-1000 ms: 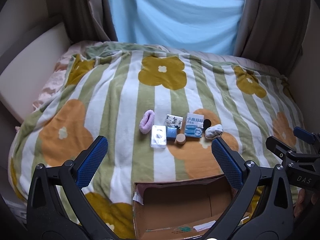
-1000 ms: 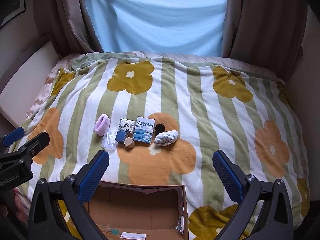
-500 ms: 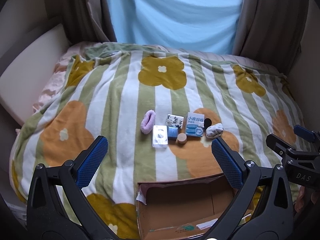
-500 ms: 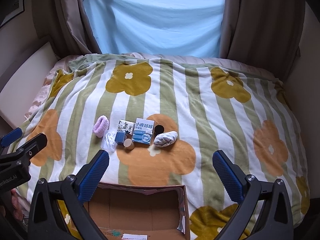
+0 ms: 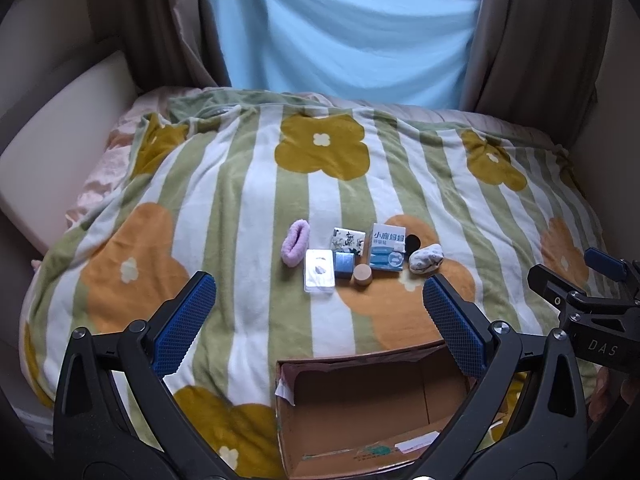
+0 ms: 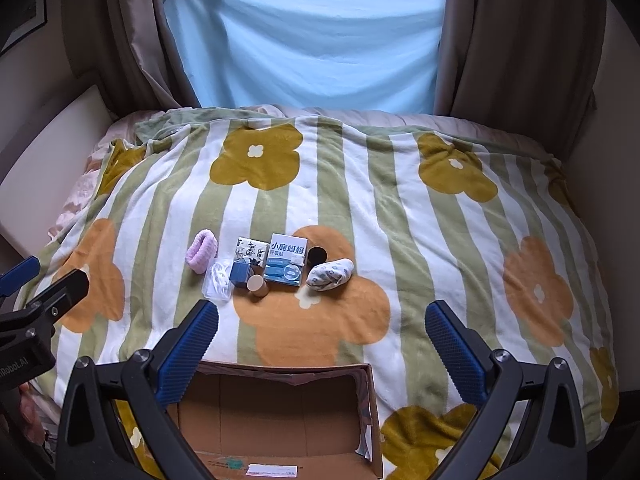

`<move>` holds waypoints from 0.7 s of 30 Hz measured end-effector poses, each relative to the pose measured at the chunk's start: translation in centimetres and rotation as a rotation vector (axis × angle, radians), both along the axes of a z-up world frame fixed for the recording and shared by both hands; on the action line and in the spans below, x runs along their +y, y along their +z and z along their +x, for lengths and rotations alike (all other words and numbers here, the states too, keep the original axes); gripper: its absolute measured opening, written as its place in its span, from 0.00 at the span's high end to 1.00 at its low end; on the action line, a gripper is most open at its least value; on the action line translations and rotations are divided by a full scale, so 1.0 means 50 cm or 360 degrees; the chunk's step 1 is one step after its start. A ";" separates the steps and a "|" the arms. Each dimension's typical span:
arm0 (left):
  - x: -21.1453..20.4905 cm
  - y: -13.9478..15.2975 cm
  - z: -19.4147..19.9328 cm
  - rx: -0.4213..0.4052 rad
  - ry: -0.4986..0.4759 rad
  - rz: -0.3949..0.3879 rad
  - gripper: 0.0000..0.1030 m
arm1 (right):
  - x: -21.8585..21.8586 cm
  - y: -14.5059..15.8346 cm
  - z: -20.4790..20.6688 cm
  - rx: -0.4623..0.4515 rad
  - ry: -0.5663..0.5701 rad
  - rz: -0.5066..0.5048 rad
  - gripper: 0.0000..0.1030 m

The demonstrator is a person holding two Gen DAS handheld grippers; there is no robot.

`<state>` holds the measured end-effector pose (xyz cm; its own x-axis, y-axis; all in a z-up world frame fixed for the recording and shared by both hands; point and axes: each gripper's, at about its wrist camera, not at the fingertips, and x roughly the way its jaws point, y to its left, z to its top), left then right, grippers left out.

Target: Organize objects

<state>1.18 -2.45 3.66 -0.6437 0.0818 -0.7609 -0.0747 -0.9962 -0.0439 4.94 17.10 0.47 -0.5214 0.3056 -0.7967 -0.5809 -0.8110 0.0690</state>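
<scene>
Barely anything has shifted over the past second: the left gripper (image 5: 318, 312) and the right gripper (image 6: 322, 340) hover with jaws spread wide and holding nothing, both views having drifted only slightly while every item lies where it lay. Nearest the person, the open brown cardboard box (image 5: 360, 408) sits empty on the bed's striped green-and-white fleece blanket with orange flowers (image 5: 224, 216). Just beyond it is the untouched cluster: a clear flat plastic packet (image 5: 319, 271), a small blue cube box (image 5: 343, 265), a short tan cylinder (image 5: 362, 275), a blue-and-white printed carton (image 5: 387, 251), a rolled white patterned sock (image 5: 426, 258), a small black round container (image 5: 413, 243), a floral-printed packet (image 5: 349, 239) and a fluffy pink scrunchie (image 5: 295, 242). Farther back hang a pale blue sheet (image 6: 304, 40) and brown curtains (image 6: 520, 48). Sorting, by all appearances, has yet to begin.
</scene>
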 end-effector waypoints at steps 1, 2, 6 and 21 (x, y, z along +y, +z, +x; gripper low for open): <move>-0.001 -0.001 0.002 0.0001 -0.0003 0.0000 0.00 | -0.001 0.000 0.001 0.0000 -0.0003 0.0002 0.00; 0.000 -0.001 0.003 0.0002 -0.0006 -0.0002 0.00 | -0.002 0.001 0.002 0.0001 -0.0007 0.0003 0.00; 0.000 -0.001 0.003 0.0002 -0.0020 -0.0001 0.00 | -0.005 0.001 0.004 -0.0001 -0.0014 0.0003 0.00; 0.003 0.002 -0.002 0.0009 -0.0033 -0.0004 0.00 | -0.008 0.005 0.003 0.0000 -0.0006 -0.0003 0.00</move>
